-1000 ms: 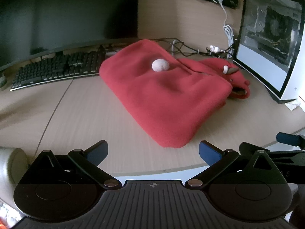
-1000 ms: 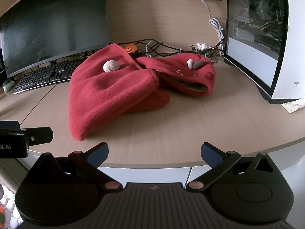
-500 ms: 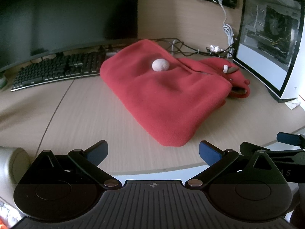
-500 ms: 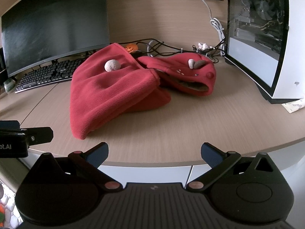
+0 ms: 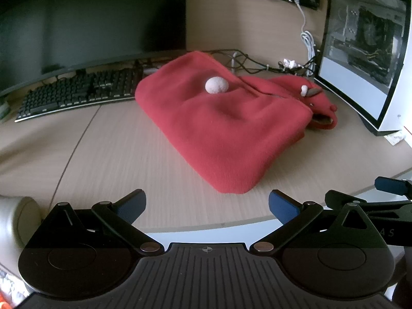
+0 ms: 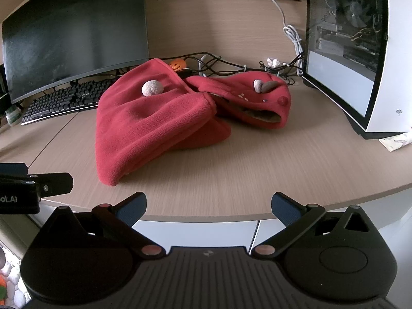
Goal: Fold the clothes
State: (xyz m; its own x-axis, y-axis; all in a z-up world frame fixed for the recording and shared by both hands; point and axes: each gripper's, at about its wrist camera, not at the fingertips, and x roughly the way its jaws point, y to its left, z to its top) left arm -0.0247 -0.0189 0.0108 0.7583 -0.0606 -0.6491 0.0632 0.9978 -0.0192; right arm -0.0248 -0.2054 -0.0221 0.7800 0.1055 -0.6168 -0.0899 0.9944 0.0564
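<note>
Fingers, left gripper (image 5: 207, 204): 2 blue-padded fingers (image 5: 131, 204) spread wide apart, nothing between them, held over the desk's front edge.
Fingers, right gripper (image 6: 208, 206): 2 blue-padded fingers (image 6: 284, 206) likewise spread wide, holding nothing, over the front edge of the desk; its tip also shows at the right border of the left wrist view (image 5: 391, 185).
Red fleece garment (image 5: 221, 126): lies folded in the middle of the desk (image 5: 90, 159), apart from both grippers; 1 rounded folded corner points toward the front edge.
Pom-pom (image 5: 216, 85): pale, round, sits on top of the folded garment, toward the back.
Hood (image 6: 257, 100): at the garment's right end, opening turned toward the front right, with a small pale horn (image 6: 257, 85), a brown ear and a red nub.
Keyboard (image 5: 74, 95): black, along the back left of the desk, just beside the garment's left edge.
Monitor (image 6: 74, 33): dark curved screen behind the keyboard.
Computer case (image 6: 360, 51): white with a glass side, at the back right corner, near the hood.
Cables (image 6: 219, 64): black tangle at the back edge behind the garment; a small orange pumpkin figure (image 6: 177, 63) sits among them.
White cable (image 6: 292, 36): hangs from a wall socket strip.
</note>
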